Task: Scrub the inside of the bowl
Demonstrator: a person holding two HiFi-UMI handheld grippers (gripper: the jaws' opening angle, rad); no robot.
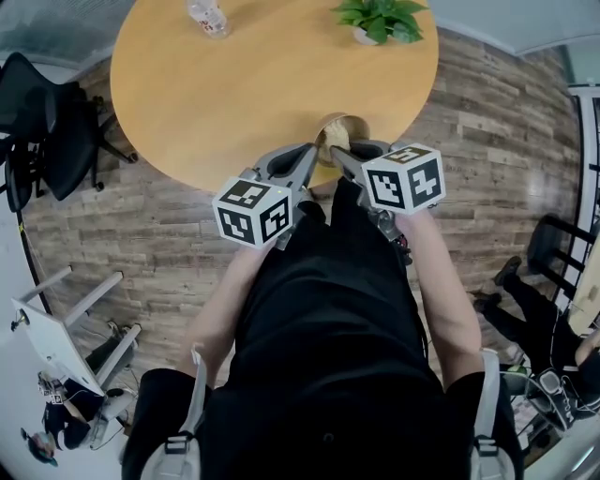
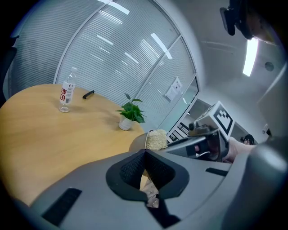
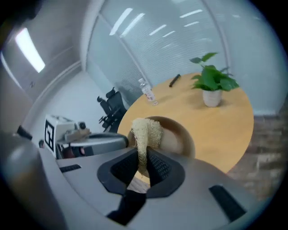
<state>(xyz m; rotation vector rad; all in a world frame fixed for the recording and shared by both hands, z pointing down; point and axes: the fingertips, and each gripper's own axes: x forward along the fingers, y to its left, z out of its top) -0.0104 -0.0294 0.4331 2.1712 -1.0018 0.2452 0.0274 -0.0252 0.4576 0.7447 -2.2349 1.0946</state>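
Observation:
A brown wooden bowl (image 1: 343, 126) sits at the near edge of the round wooden table (image 1: 234, 94), tipped so that its inside faces me. My left gripper (image 1: 311, 156) is shut on the bowl's left rim (image 2: 136, 143); its pads meet at the tip (image 2: 145, 152). My right gripper (image 1: 339, 156) is shut on a pale loofah sponge (image 3: 145, 130), which stands up from between the jaws (image 3: 143, 157) against the inside of the bowl (image 3: 177, 134). In the left gripper view the sponge (image 2: 156, 139) shows just over the rim.
A water bottle (image 1: 208, 17) and a small potted plant (image 1: 380, 19) stand at the table's far side, with a black pen (image 2: 88, 94) near the bottle. A black office chair (image 1: 47, 131) is to the left on the wood floor.

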